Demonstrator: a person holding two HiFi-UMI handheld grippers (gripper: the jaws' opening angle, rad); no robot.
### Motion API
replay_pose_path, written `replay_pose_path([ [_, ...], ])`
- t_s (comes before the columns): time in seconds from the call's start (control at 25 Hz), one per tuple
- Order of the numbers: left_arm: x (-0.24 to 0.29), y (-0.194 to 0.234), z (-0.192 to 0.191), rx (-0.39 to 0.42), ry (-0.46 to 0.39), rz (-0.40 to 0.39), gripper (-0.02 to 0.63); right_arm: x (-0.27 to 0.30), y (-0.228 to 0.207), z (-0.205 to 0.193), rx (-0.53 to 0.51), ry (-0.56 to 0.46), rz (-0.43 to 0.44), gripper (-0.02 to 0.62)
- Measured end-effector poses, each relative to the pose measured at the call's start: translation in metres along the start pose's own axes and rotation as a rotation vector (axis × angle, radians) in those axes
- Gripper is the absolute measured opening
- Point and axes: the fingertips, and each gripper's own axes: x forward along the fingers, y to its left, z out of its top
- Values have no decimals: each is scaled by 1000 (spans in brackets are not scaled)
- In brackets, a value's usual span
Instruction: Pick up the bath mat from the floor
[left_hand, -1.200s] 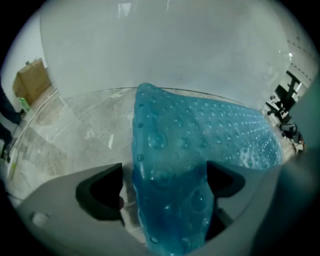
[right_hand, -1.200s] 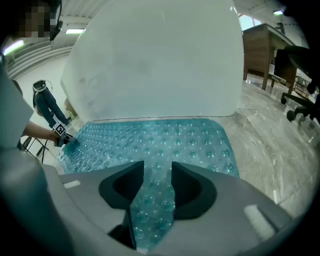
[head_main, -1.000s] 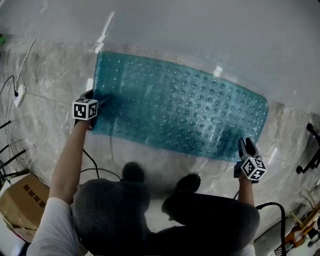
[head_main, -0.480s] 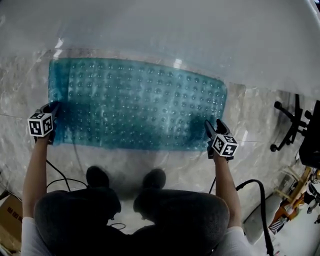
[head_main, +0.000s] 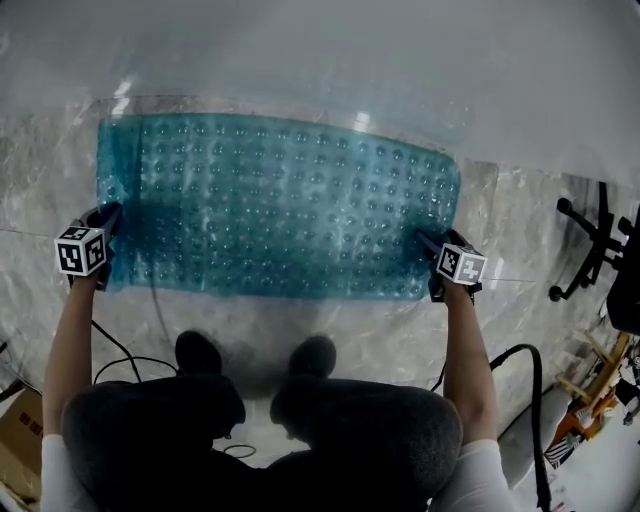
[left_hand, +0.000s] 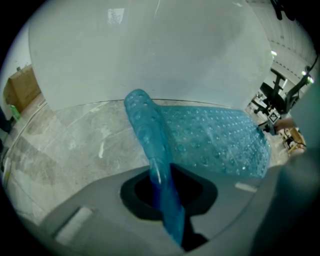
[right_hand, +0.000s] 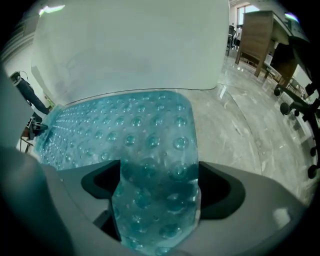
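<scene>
While the bath mat (head_main: 280, 205) lies on the floor (head_main: 525, 225) at frame centre, the left gripper (head_main: 108, 218) clamps its left edge; the right gripper (head_main: 430, 242) straddles the lower-right corner, jaws just opened wide.

The translucent, bumpy plastic bath mat (head_main: 280, 200) lies on a glossy marble-look floor (head_main: 515, 225).

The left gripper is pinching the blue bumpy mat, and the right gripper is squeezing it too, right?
Not quite. The right gripper view shows the right gripper with its jaws wide apart, having just been opening. A corner of the mat lies between them, not squeezed. The left gripper is pinching it.
</scene>
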Motion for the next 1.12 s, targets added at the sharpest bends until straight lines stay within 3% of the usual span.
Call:
replay_pose_path([
  [0.16,1,3,-3,-13,-5,8,41,0,8,-2,-16,8,8,416],
  [0.4,5,8,-3,-26,-32,25,43,0,39,-5,-65,12,41,146],
  [0.56,-5,5,1,-46,-26,-19,40,-8,50,-2,-61,29,54,57],
  [0.88,-43,-17,22,-78,-57,-43,38,-58,81,20,7,10,86,32],
  [1.12,-101,-52,57,-35,-67,-72,37,-113,112,41,-7,5,120,27],
])
